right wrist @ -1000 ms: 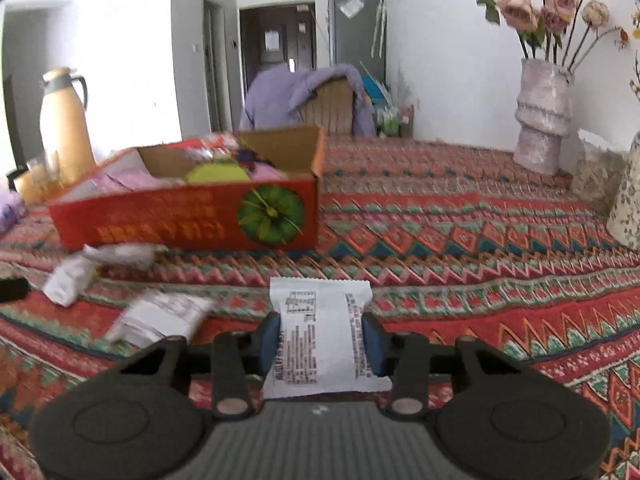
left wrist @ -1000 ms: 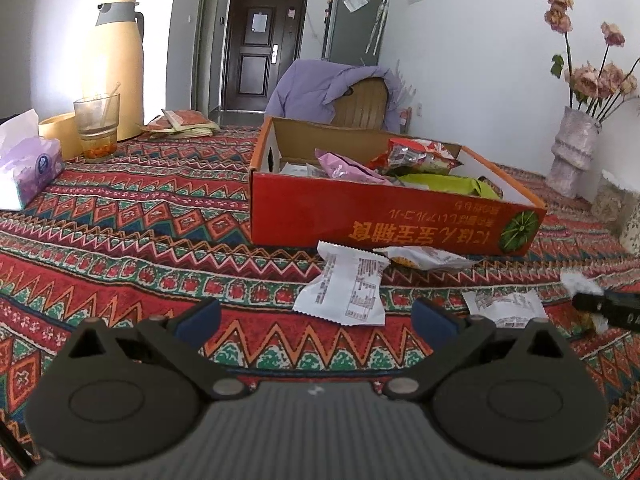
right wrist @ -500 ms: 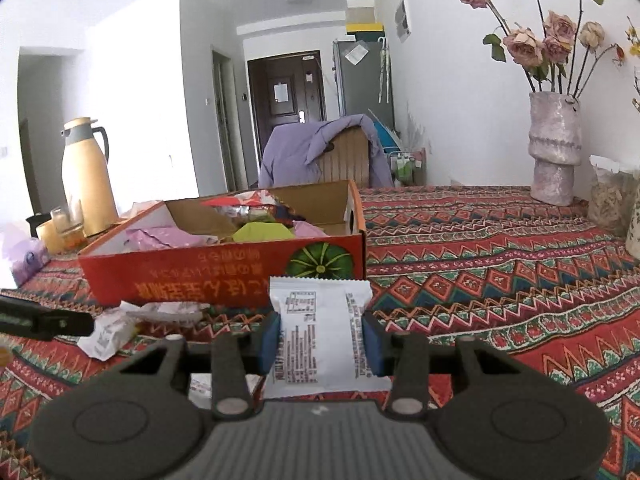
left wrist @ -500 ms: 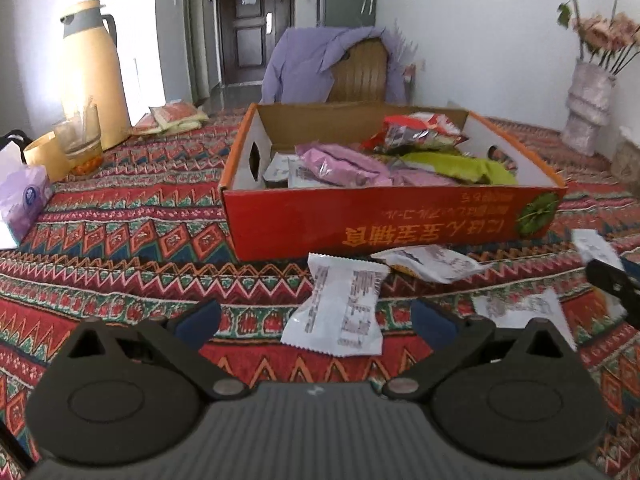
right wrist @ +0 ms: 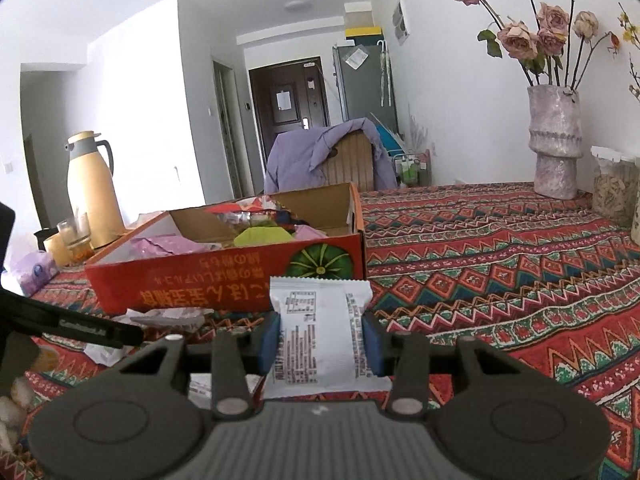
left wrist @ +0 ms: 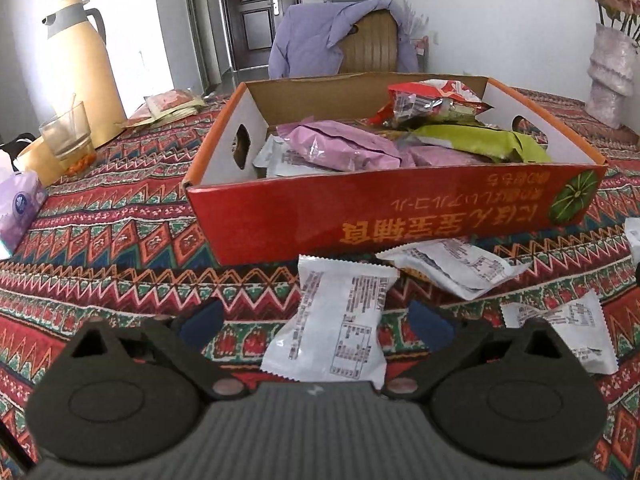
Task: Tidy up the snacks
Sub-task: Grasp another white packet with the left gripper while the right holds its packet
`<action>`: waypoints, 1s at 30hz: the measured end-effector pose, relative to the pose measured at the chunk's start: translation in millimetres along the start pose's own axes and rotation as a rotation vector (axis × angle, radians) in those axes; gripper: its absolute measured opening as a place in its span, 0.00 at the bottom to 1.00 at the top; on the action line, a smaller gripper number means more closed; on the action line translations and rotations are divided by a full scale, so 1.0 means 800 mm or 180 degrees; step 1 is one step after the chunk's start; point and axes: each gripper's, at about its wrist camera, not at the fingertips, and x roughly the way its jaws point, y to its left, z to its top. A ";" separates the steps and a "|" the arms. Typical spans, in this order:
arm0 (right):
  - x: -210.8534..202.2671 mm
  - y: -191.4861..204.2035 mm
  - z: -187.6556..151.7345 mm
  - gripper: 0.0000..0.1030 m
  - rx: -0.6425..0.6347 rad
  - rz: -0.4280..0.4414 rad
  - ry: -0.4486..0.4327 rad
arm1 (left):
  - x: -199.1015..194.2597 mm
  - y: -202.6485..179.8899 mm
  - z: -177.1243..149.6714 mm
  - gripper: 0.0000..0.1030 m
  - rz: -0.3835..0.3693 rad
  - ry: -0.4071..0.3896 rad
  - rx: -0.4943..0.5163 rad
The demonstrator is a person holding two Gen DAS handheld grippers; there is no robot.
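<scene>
While a white snack packet point(right wrist: 320, 334) is gripped upright in the right tongs point(right wrist: 320, 338), short of the red box point(right wrist: 240, 276) ahead-left, another packet point(left wrist: 336, 328) lies on the counter point(left wrist: 120, 240) between the open left tongs point(left wrist: 316, 316), long axis pointing boxward.

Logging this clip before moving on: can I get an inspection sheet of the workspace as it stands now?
Surface: tablecloth, patterned red.
Job's things: box holding snacks; three white packets on the cloth, nearest.
Clutter: thermos, glass, tissues, vase.
Grippers: left hand-held gripper open around the nearest packet; right hand-held gripper shut on held packet.
Cables: nothing seen.
Surroundings: chair, door.
</scene>
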 end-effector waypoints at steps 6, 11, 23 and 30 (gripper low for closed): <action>-0.001 0.000 -0.001 0.42 0.0008 0.0016 -0.0020 | 0.009 0.003 0.001 0.68 -0.0095 0.0116 -0.0088; -0.001 0.000 -0.001 0.42 0.0018 0.0018 -0.0019 | 0.004 0.002 0.000 0.45 -0.0244 0.0090 -0.0074; 0.000 0.003 -0.002 0.42 -0.0027 0.0024 -0.0009 | -0.037 0.017 -0.016 0.44 -0.0367 -0.0100 -0.0156; -0.013 0.020 0.009 0.42 -0.0179 -0.0001 -0.0087 | -0.073 0.027 -0.001 0.44 -0.0468 -0.0365 -0.0228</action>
